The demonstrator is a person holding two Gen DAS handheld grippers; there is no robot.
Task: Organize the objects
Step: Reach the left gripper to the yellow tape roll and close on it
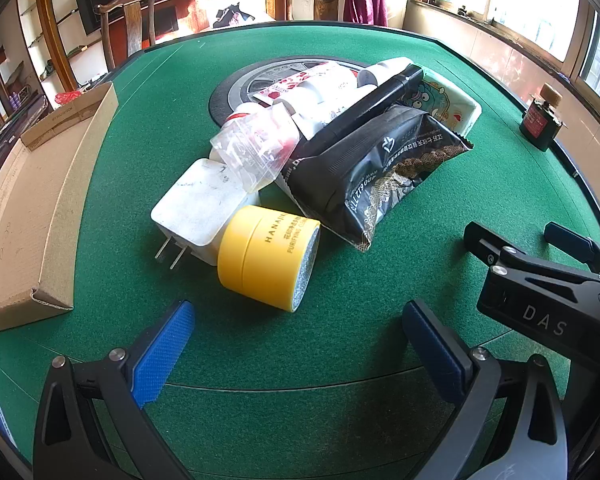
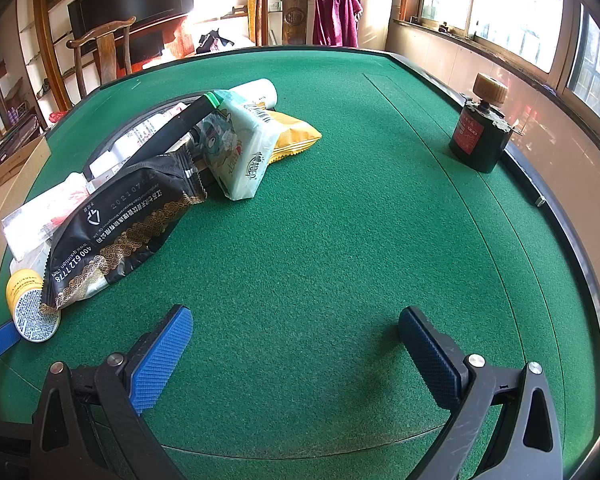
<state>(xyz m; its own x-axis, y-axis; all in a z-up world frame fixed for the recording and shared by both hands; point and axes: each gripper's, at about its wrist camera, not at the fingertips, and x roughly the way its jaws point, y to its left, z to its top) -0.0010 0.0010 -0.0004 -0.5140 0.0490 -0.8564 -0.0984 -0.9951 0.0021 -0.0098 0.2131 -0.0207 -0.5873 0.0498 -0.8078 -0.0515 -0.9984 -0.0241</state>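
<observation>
A pile of objects lies mid-table. In the left wrist view a yellow jar (image 1: 269, 257) lies on its side nearest me, beside a white plug adapter (image 1: 198, 208), a clear plastic container (image 1: 256, 148), a black snack bag (image 1: 376, 176), a black tube (image 1: 376, 100) and a tissue pack (image 1: 444, 98). My left gripper (image 1: 296, 344) is open just short of the jar, nothing between its fingers. My right gripper (image 2: 296, 350) is open over bare felt, right of the black snack bag (image 2: 116, 232), tissue pack (image 2: 236, 148) and yellow packet (image 2: 294, 136). The right gripper (image 1: 528, 236) also shows at the right of the left wrist view.
An open cardboard box (image 1: 32, 208) lies along the left table edge. A dark bottle with a tan cap (image 2: 482, 132) stands near the right rim. The green felt table (image 2: 340, 220) has a round centre panel (image 1: 228, 92). Wooden chairs stand beyond the far edge.
</observation>
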